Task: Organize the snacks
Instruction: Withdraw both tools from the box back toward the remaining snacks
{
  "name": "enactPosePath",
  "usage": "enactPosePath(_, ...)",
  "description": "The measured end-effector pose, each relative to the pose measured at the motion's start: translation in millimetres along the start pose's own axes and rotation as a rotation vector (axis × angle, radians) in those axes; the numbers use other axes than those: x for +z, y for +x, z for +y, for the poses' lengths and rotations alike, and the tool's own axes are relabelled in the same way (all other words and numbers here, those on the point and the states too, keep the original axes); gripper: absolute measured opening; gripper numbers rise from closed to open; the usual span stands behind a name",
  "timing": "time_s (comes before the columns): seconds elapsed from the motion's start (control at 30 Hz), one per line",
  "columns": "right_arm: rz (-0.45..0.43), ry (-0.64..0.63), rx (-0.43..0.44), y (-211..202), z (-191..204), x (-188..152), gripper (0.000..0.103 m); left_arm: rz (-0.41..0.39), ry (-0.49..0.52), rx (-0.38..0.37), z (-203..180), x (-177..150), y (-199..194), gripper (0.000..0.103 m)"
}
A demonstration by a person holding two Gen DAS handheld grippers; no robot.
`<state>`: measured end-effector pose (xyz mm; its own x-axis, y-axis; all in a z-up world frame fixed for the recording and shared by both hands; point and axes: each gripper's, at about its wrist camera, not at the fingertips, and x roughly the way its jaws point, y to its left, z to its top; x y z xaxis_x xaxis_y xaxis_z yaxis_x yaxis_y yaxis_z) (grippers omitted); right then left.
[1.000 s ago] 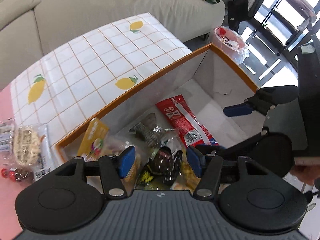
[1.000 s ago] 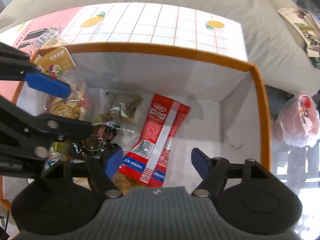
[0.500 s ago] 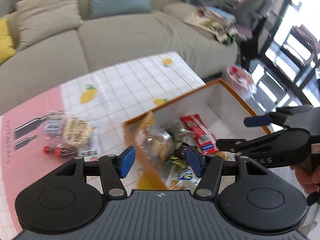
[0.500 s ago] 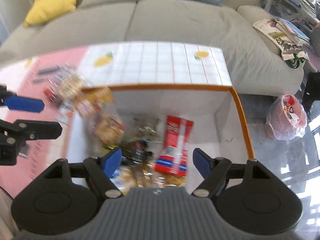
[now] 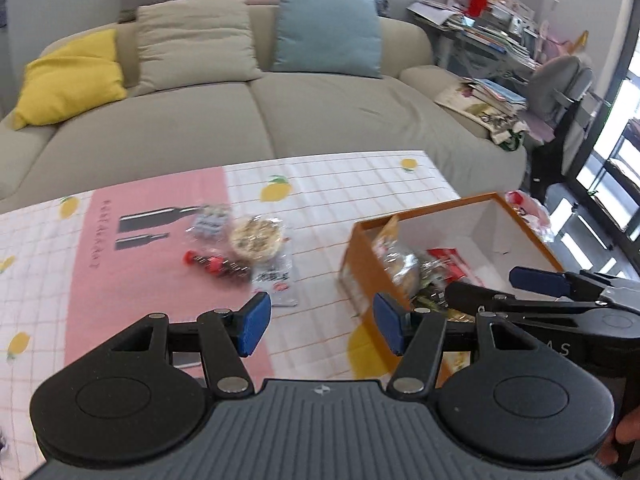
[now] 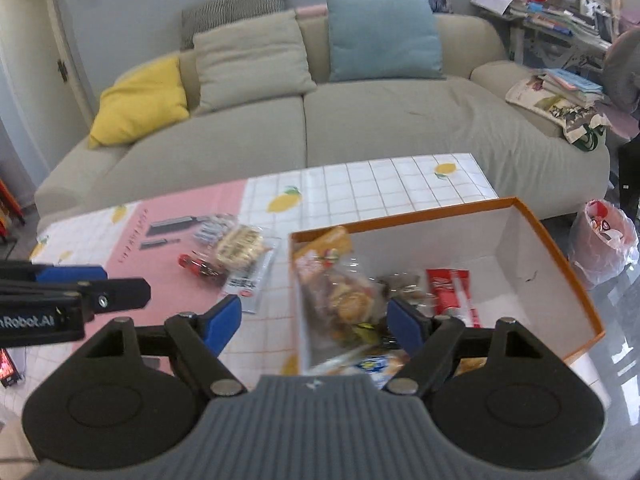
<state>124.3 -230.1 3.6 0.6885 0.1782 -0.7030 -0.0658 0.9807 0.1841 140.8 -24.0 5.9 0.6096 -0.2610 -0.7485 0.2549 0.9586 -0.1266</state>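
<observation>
Left of the orange box (image 6: 552, 248), the round cracker packet (image 6: 240, 246) looks light, crinkly and probably fragile, best pinched at its film edge; left gripper (image 5: 316, 326) and right gripper (image 6: 316, 320) both gape empty.

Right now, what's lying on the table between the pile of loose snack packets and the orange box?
Nothing: only bare lemon-print tablecloth separates the loose snack packets from the orange box, clearest in the right wrist view.

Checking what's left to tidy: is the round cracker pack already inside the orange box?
No, the round cracker pack lies on the tablecloth, left of the orange box, beside other loose snacks.
</observation>
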Motion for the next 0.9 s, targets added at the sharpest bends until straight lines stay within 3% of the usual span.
enactPosePath(0.33,-0.110,-0.084,-0.040,11.3,68.9,-36.2,0.078,0.006,-0.122,0.014,61.2,-42.7,6.0,0.069)
enactPosePath(0.63,-0.060,-0.134,-0.001,49.8,94.2,-54.0,0.077,0.033,-0.210,0.018,98.8,-61.0,23.8,0.069)
enactPosePath(0.9,-0.036,-0.202,-0.001,90.8,105.4,-57.4,0.072,0.069,-0.249,0.027,112.2,-52.2,56.0,0.069)
